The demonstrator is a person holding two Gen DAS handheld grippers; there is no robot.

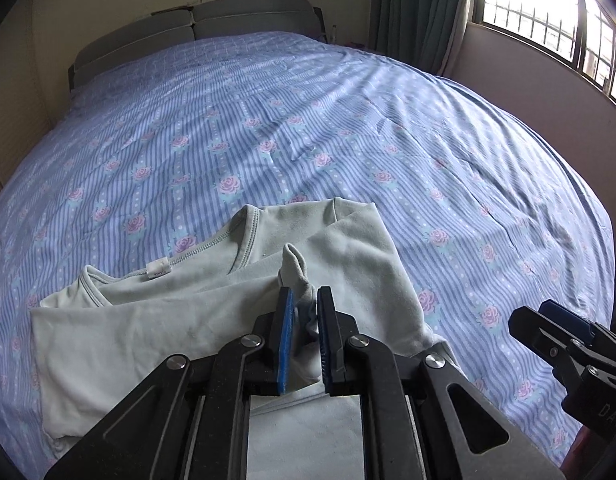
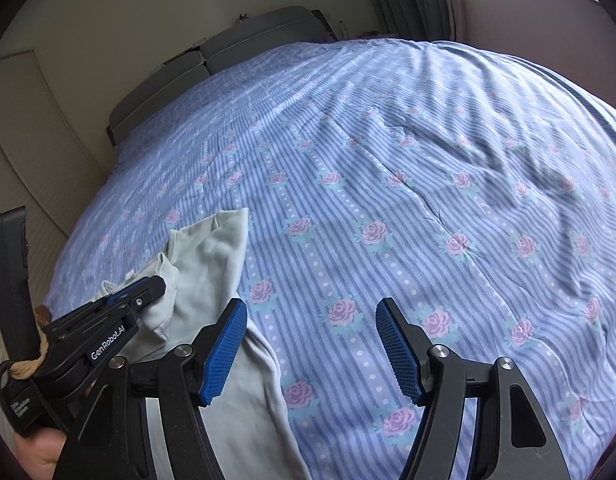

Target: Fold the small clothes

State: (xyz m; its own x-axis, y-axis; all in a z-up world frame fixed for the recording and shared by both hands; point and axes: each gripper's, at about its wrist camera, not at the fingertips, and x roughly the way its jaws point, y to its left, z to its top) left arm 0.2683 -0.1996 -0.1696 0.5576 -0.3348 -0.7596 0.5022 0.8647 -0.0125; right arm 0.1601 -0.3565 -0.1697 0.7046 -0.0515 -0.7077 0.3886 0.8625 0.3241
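Observation:
A small pale mint-green shirt lies partly folded on the near part of the bed, neckline and white label facing away. My left gripper is shut on a bunched fold of the shirt, pinched between its blue pads. In the right wrist view the shirt lies at the lower left, with the left gripper on it. My right gripper is open and empty, hovering over the bedsheet just right of the shirt; its left finger overlaps the shirt's edge. It shows at the lower right of the left wrist view.
The bed is covered by a wrinkled blue striped sheet with pink roses. A grey headboard stands at the far end. A window with bars and a curtain are at the far right. A wall panel is on the left.

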